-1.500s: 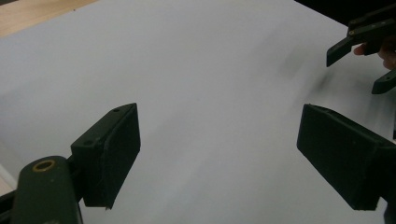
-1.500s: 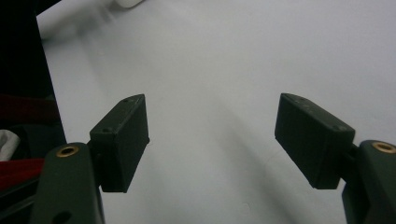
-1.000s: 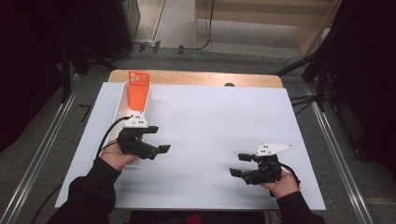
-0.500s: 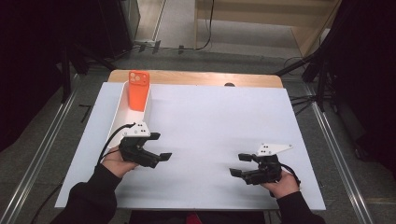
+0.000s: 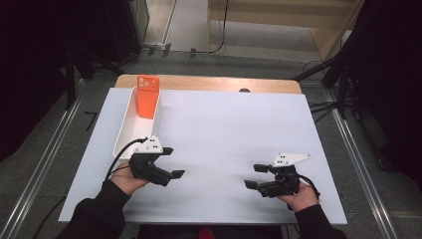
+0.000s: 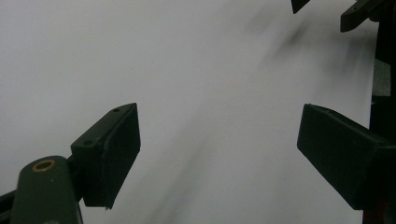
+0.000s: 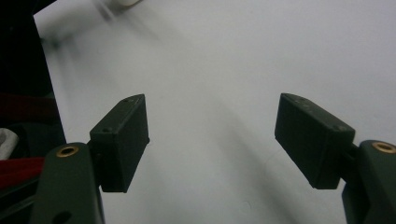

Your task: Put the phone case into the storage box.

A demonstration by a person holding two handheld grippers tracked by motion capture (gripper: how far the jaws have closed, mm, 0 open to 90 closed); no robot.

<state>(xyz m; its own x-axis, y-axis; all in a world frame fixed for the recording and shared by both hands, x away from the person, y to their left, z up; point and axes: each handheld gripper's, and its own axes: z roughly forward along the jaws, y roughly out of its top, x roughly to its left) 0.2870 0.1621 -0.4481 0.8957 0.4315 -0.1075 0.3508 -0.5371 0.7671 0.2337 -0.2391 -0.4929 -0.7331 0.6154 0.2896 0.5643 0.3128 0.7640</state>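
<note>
Both tools, left tool and right tool, are held open and empty over the worktop; an orange phone is propped in the tray.

You have no text, label, brand, number or sign to read anywhere here. The orange phone case standing in the white tray bears no lettering that you can make out from the high view; it is too small there to tell. The white surface is plain and unmarked. The grey plates on top of the left gripper and the right gripper carry small dark holes, no writing. The black pads in your gripper views are blank as well
</note>
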